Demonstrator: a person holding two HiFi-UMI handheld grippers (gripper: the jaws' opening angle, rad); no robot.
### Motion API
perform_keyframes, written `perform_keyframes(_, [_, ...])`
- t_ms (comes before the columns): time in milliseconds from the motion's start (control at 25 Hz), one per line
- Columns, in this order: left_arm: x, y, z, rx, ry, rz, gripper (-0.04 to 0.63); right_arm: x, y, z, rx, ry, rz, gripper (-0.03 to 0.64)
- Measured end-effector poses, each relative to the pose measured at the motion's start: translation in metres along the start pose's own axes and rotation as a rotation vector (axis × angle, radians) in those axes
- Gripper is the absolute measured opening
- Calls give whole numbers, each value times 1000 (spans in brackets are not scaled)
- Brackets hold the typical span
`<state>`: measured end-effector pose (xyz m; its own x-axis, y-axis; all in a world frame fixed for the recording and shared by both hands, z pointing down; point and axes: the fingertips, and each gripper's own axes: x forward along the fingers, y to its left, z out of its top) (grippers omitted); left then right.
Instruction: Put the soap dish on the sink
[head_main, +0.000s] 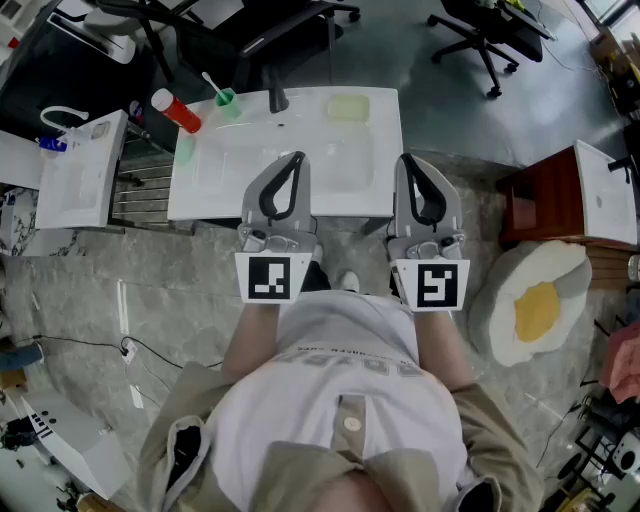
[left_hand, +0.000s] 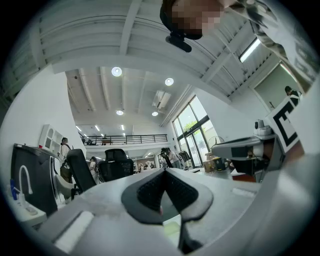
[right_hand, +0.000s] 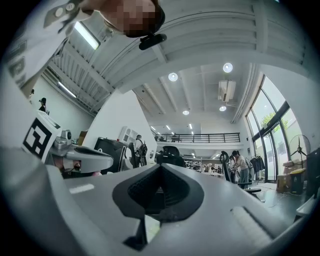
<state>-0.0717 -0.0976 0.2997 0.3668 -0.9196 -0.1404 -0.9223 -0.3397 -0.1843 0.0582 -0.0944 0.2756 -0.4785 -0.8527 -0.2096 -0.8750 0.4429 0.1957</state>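
A pale green soap dish (head_main: 347, 107) lies on the back right corner of the white sink (head_main: 210, 200), right of the dark faucet (head_main: 277, 98). My left gripper (head_main: 298, 157) and right gripper (head_main: 407, 158) are held side by side over the sink's front edge, both shut with nothing in them. Neither touches the dish. The left gripper view has its shut jaws (left_hand: 162, 172) aimed out across the room, and so does the right gripper view (right_hand: 161, 167); the dish is in neither.
A green cup with a toothbrush (head_main: 226, 100) and a red bottle (head_main: 176, 110) stand at the sink's back left. Another white basin (head_main: 80, 175) is to the left, and a brown cabinet (head_main: 540, 205) and an egg-shaped cushion (head_main: 535, 300) to the right. Office chairs (head_main: 485, 30) stand behind.
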Motion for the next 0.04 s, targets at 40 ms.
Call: perform_keyframes(40, [0, 1, 0, -4, 1, 2, 8, 1, 0, 0, -5, 1, 2, 0])
